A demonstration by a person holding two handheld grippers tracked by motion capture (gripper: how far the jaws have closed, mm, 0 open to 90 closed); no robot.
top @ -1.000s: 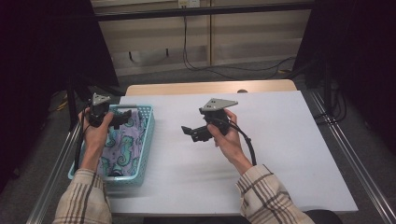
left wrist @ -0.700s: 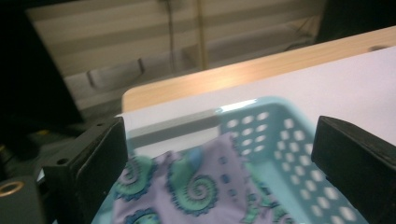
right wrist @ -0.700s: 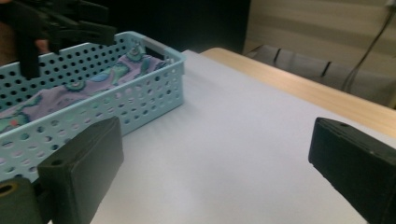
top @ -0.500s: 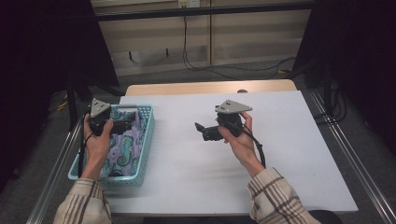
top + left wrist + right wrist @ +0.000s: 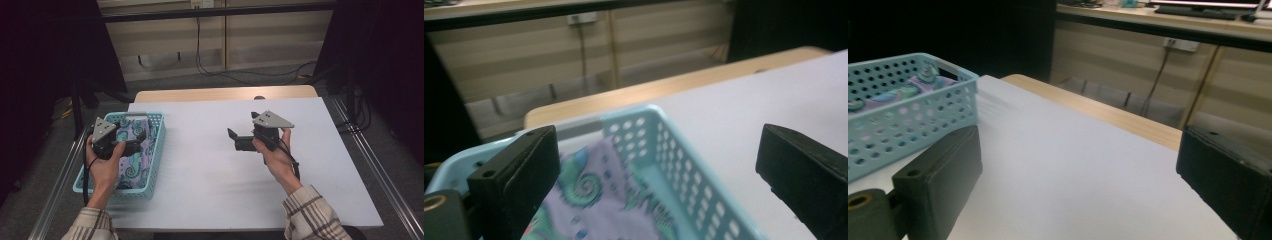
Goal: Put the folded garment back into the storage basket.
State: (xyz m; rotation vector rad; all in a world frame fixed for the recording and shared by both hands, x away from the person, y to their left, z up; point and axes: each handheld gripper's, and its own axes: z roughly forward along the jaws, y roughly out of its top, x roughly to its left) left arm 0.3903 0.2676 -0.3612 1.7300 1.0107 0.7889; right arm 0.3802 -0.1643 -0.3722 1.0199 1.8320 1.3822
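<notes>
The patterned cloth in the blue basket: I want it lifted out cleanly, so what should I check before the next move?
1. Left tongs open: ok, jaws stand wide apart in the left gripper view.
2. Left tongs over the basket: ok.
3. Patterned cloth reachable, nothing lying on it: ok.
4. Jaws touching the cloth: not ok, they hang above it.
5. Right tongs open and holding nothing: ok.
6. Bare table to lay the cloth on: ok.

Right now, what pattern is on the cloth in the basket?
Cloth: lilac with teal-green swirls and small dots, clearest in the high view.
</notes>
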